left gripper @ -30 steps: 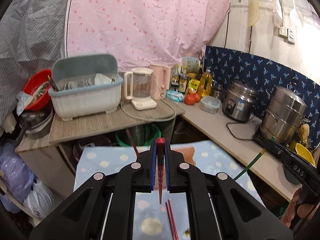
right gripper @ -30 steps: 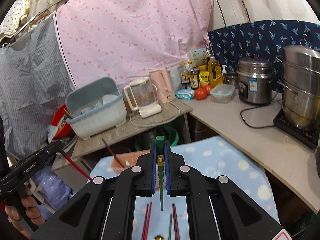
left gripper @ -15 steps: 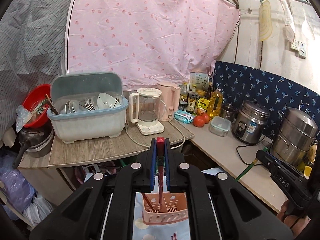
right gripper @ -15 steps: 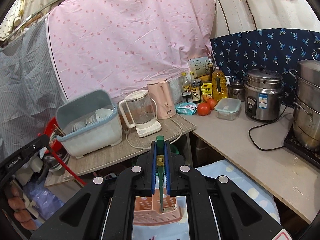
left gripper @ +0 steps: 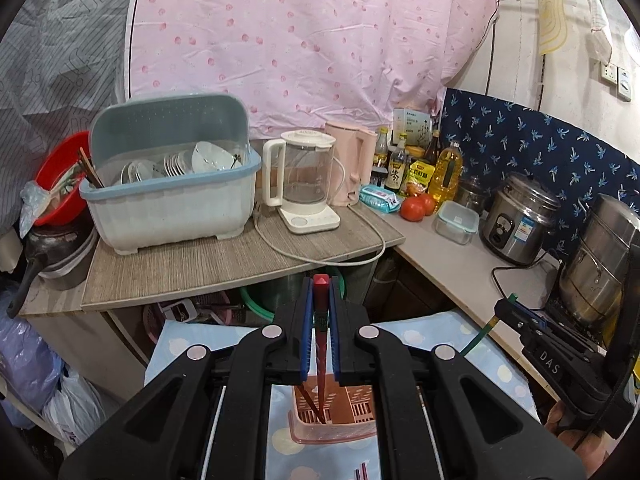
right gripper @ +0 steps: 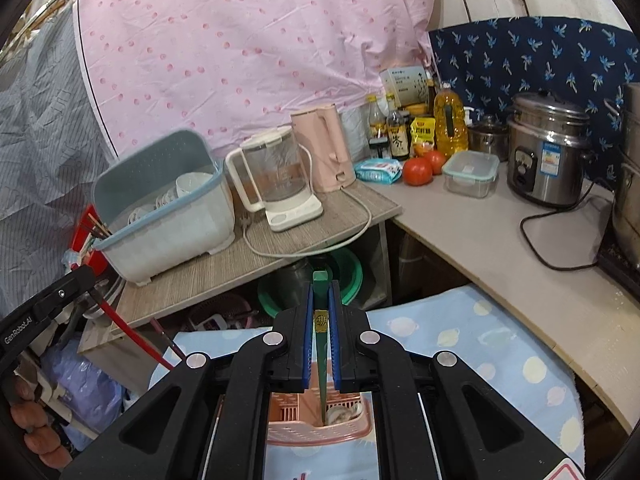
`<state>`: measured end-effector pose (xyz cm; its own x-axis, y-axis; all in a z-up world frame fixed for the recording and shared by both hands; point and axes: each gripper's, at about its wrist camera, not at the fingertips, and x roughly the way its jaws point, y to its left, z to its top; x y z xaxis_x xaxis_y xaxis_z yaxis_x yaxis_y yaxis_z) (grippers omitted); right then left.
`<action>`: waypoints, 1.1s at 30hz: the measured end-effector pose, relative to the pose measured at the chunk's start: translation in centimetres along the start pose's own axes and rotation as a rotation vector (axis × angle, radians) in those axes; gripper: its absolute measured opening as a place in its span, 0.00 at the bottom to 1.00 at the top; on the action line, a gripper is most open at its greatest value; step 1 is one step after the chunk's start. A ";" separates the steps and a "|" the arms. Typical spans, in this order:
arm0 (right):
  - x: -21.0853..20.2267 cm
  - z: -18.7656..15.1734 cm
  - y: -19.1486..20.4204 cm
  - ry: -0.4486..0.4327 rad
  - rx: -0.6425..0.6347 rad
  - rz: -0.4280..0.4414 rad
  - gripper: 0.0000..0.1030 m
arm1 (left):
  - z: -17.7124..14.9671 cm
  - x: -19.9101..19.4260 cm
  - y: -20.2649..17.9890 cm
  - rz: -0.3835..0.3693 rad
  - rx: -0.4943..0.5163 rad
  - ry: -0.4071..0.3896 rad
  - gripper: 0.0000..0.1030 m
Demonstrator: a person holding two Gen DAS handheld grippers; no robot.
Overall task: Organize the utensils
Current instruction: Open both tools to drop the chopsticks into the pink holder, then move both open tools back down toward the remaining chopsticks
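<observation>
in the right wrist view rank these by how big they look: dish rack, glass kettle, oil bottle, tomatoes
1. dish rack
2. glass kettle
3. oil bottle
4. tomatoes

The dish rack sits slightly nearer the camera, but its lead looks clear anyway.

Pink spotted curtain (left gripper: 312, 40) behind a wood-grain shelf (left gripper: 224, 264) (grey striped cloth (left gripper: 60, 52) alongside), navy backsplash fabric (left gripper: 540, 136).

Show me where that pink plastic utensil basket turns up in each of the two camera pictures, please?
Left wrist view: the pink basket sits bottom centre, seen between the gripper's arms, on the blue spotted cloth.
Right wrist view: the pink basket is again bottom centre, below the gripper's fingers, partly hidden by them.
Shared landmark: the clear kettle on the wooden shelf behind.
</observation>
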<state>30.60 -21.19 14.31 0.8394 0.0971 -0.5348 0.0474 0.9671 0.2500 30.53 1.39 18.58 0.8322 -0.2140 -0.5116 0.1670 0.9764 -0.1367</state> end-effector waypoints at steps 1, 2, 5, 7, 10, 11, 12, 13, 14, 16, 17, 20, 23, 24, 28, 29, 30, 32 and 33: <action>0.3 -0.2 0.0 0.007 -0.001 -0.001 0.07 | -0.2 0.2 0.0 -0.001 -0.001 0.006 0.07; 0.4 -0.3 0.0 0.013 -0.002 -0.001 0.07 | -0.3 0.3 0.0 -0.002 0.000 0.010 0.07; 0.6 -0.7 0.0 0.025 -0.002 -0.003 0.07 | -0.8 0.7 -0.1 -0.006 -0.004 0.025 0.08; 0.3 -0.9 0.0 0.015 -0.005 -0.019 0.16 | -1.1 0.5 0.0 -0.002 -0.007 0.017 0.14; -0.2 -1.0 -0.3 0.005 0.004 -0.020 0.23 | -1.3 0.1 0.1 0.008 -0.016 0.010 0.39; -0.4 -1.0 -0.4 0.004 0.007 -0.018 0.23 | -1.4 0.0 0.2 0.012 -0.016 0.007 0.39; -0.7 -1.1 -0.5 0.002 0.009 -0.017 0.23 | -1.5 -0.2 0.2 0.009 -0.015 0.008 0.39; -0.9 -1.1 -0.5 0.000 0.009 -0.016 0.23 | -1.5 -0.3 0.2 0.008 -0.016 0.011 0.39; -1.2 -1.3 -0.5 -0.002 0.008 -0.015 0.23 | -1.6 -0.5 0.2 0.008 -0.019 0.012 0.39; -1.7 -1.5 -0.6 -0.003 0.008 -0.013 0.23 | -1.8 -0.8 0.3 0.005 -0.020 0.013 0.39; -2.1 -1.7 -0.6 -0.004 0.007 -0.013 0.23 | -1.9 -1.0 0.3 0.006 -0.021 0.012 0.39; -3.2 -2.3 -0.7 -0.007 0.009 -0.009 0.23 | -2.4 -1.8 0.4 0.002 -0.025 0.014 0.39; -4.4 -3.2 -0.9 -0.004 0.016 0.000 0.23 | -3.0 -2.5 0.4 0.000 -0.027 0.019 0.39; -4.8 -3.6 -1.0 -0.003 0.017 0.001 0.23 | -3.2 -2.8 0.4 -0.003 -0.028 0.022 0.39; -6.3 -5.8 -1.4 0.021 0.021 0.004 0.23 | -4.8 -4.0 0.2 -0.014 -0.029 0.040 0.39; -6.7 -6.5 -1.6 0.029 0.026 0.002 0.23 | -5.3 -4.3 0.1 -0.018 -0.029 0.045 0.39; -6.9 -7.2 -1.9 0.037 0.031 0.003 0.23 | -6.0 -4.5 0.0 -0.023 -0.027 0.055 0.39; -7.5 -8.8 -2.3 0.060 0.043 0.005 0.23 | -7.2 -4.9 -0.3 -0.026 -0.024 0.074 0.39; -7.8 -9.6 -2.5 0.072 0.047 0.006 0.23 | -8.0 -5.1 -0.5 -0.030 -0.022 0.088 0.39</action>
<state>18.76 -22.09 10.10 0.7990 0.1210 -0.5890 0.0691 0.9546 0.2898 21.96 1.81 14.46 0.7772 -0.2458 -0.5793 0.1788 0.9689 -0.1712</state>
